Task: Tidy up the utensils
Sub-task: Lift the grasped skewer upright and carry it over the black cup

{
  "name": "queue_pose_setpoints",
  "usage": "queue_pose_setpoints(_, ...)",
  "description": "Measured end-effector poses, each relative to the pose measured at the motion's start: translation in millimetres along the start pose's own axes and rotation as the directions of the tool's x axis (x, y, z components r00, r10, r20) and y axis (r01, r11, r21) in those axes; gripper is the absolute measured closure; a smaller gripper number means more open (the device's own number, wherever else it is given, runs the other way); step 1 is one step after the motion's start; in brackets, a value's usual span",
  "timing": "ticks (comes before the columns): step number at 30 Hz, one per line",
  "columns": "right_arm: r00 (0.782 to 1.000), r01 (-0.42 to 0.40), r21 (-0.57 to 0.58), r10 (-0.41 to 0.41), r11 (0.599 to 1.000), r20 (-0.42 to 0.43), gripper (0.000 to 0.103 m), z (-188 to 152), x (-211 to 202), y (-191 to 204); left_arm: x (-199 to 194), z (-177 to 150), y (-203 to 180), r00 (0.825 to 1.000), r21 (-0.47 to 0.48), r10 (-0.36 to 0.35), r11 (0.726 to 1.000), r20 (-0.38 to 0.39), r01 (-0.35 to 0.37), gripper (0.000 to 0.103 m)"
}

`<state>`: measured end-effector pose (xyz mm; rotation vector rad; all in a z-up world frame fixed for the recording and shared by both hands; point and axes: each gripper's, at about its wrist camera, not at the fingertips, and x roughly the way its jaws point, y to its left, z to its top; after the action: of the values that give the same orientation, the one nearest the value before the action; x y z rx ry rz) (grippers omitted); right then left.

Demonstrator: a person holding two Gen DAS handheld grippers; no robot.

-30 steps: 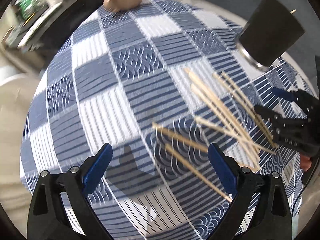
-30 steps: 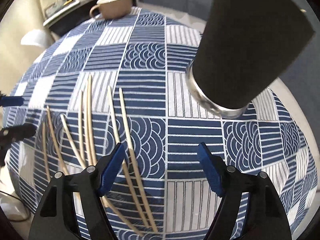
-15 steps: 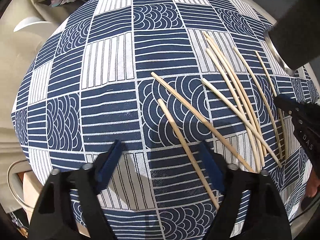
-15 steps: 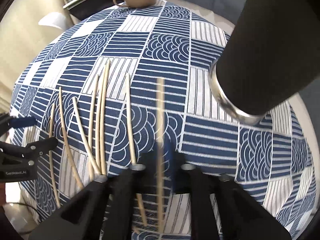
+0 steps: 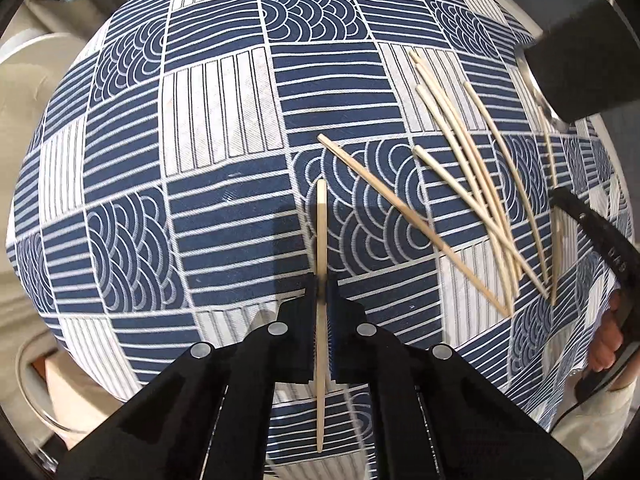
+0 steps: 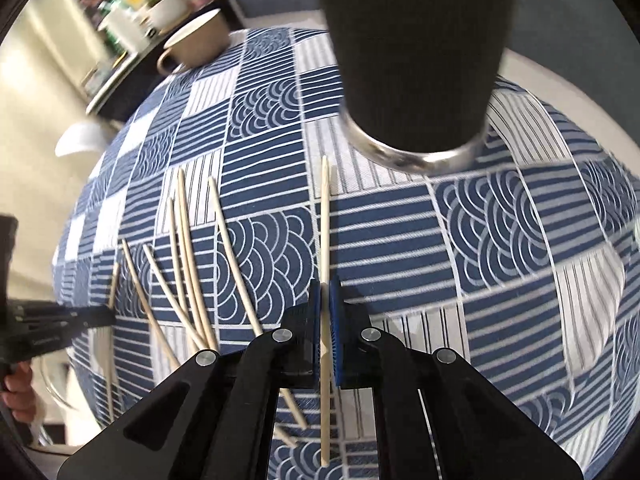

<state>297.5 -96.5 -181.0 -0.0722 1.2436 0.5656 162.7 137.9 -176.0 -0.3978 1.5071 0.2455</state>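
**Both grippers pinched on one chopstick each; loose chopsticks on cloth**

Left gripper [image 5: 321, 296]: jaws drawn together on one pale wooden chopstick [image 5: 320, 240]. The stick ran straight ahead from between the blue pads, its far end forward of the fingertips and its near end back under the gripper body.

Right gripper [image 6: 325, 300]: jaws likewise closed on a second chopstick [image 6: 325, 232], pointing straight ahead, its far tip close to the base of the dark cup [image 6: 416, 48].

Count, left wrist view: seven loose chopsticks [image 5: 472, 176] on the checked blue-and-white tablecloth [image 5: 224, 184], all ahead and to the right of the left gripper. One long stick [image 5: 404, 216] lay nearest it, running diagonally; the others fanned out beyond, several crossing at their near ends. The rightmost was thin and blurred, so the count is approximate. The right wrist view showed the same pile to the left of the right gripper, with overlaps that hid some.

Surroundings: one dark cup with a metal ring at its base stood directly ahead of the right gripper, filling the upper centre of its view. One tan mug [image 6: 196, 44] sat at the far edge of the worktop, ahead and left. Shelf clutter behind it was blurred.
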Motion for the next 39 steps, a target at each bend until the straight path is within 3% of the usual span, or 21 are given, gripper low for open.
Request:
queue_pose_setpoints(4,1.0,0.024,0.059,-0.024,0.998,0.01,0.098,-5.6,-10.1,-3.2,-2.2,4.9,10.6,0.999,0.052,-0.031,0.998,-0.022,0.032,0.098)
queue_pose_setpoints(12,0.996,0.074,0.15,-0.082,0.986,0.046,0.098,-13.0,-36.5,-2.7,-16.0,46.2,37.4,1.0,0.155,-0.012,0.988,0.014,0.01,0.098)
queue_pose_setpoints(16,0.992,0.089,0.187,-0.104,0.978,0.068,0.098,-14.9,-48.0,-1.7,-21.7,66.0,39.9,0.999,0.181,-0.054,0.982,0.006,0.052,0.098)
queue_pose_setpoints(23,0.983,0.117,0.256,-0.148,0.96,0.108,0.098,-19.0,-68.8,-3.2,-31.8,90.9,37.8,0.998,0.249,-0.057,0.967,0.034,0.047,0.098)
queue_pose_setpoints(29,0.963,0.155,0.323,-0.216,0.934,0.161,0.098,-20.5,-92.7,2.0,-45.7,104.1,23.6,0.996,0.341,-0.054,0.94,0.066,0.028,0.098)
queue_pose_setpoints(34,0.927,0.193,0.397,-0.3,0.897,0.227,0.098,-27.7,-119.0,16.1,-66.7,128.2,12.9,0.992,0.427,-0.088,0.903,0.09,0.042,0.098)
queue_pose_setpoints(39,0.895,0.171,0.452,-0.33,0.876,0.3,0.098,-37.1,-138.7,35.0,-93.9,130.9,-7.3,0.982,0.507,-0.12,0.862,0.143,0.032,0.098)
